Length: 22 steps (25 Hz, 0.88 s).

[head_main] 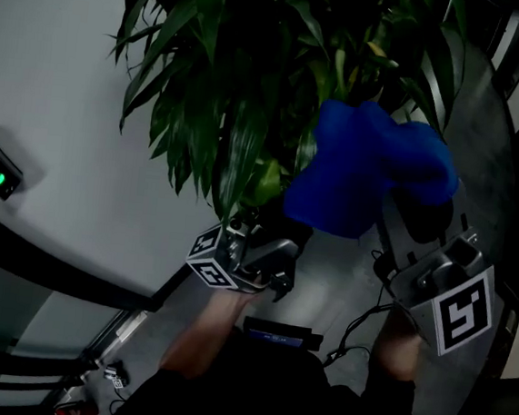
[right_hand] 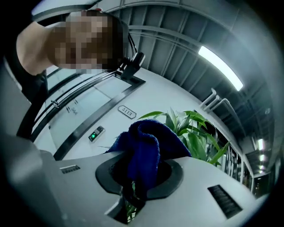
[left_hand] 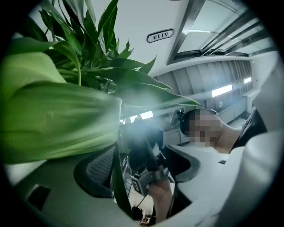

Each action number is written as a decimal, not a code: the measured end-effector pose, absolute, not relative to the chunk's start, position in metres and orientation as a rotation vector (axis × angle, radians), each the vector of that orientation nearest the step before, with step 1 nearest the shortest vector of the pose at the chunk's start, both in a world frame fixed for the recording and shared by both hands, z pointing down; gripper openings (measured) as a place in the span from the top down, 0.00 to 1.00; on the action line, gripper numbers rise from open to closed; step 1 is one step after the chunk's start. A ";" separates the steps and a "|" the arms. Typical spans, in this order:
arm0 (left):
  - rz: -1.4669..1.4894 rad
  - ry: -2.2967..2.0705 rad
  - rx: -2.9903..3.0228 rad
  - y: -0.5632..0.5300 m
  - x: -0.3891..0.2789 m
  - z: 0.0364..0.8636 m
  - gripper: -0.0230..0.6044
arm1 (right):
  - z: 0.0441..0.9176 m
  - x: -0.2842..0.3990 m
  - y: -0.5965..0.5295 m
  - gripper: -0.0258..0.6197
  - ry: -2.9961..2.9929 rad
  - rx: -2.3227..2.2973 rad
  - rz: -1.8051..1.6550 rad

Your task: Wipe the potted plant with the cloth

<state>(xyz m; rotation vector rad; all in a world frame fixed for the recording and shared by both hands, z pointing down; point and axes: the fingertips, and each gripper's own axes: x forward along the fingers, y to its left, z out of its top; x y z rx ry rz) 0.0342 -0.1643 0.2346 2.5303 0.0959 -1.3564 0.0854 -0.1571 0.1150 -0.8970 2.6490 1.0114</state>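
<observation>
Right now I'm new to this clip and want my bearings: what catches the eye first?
A bright blue cloth, clamped in the right gripper, is up beside the green leaves of the potted plant, centre right in the head view. Beside it, the left gripper stands open among the leaves.

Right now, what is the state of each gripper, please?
Left gripper: open; a narrow leaf passes between the jaws, not gripped.
Right gripper: closed on the blue cloth.
</observation>
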 end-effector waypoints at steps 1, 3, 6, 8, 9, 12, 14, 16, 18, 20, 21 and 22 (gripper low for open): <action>-1.358 0.099 2.530 -0.164 0.034 0.234 0.41 | 0.113 0.078 -0.168 0.84 2.658 -0.904 1.046; -1.373 0.106 2.521 -0.161 0.034 0.232 0.41 | 0.123 0.062 -0.193 0.84 2.715 -0.923 1.073; -1.390 0.105 2.503 -0.160 0.032 0.231 0.41 | 0.160 0.049 -0.222 0.84 2.839 -0.939 0.926; -1.390 0.096 2.499 -0.160 0.030 0.231 0.39 | 0.183 0.048 -0.224 0.84 2.884 -0.923 0.814; -1.393 0.097 2.494 -0.161 0.029 0.231 0.39 | 0.193 0.049 -0.222 0.84 2.898 -0.915 0.780; -1.394 0.097 2.483 -0.163 0.028 0.231 0.38 | 0.214 0.050 -0.212 0.84 2.937 -0.881 0.751; -1.386 0.087 2.481 -0.165 0.030 0.234 0.36 | 0.224 0.051 -0.205 0.84 2.964 -0.867 0.770; -1.388 0.086 2.472 -0.165 0.032 0.235 0.34 | 0.233 0.053 -0.196 0.84 2.990 -0.857 0.801; -1.401 0.094 2.460 -0.165 0.032 0.233 0.32 | 0.242 0.053 -0.186 0.84 3.017 -0.840 0.842; -1.421 0.105 2.443 -0.164 0.030 0.232 0.31 | 0.253 0.049 -0.175 0.84 3.052 -0.812 0.888; -1.434 0.110 2.433 -0.163 0.028 0.231 0.30 | 0.259 0.047 -0.170 0.84 3.072 -0.792 0.904; -1.446 0.115 2.424 -0.163 0.027 0.230 0.30 | 0.266 0.045 -0.165 0.84 3.093 -0.769 0.914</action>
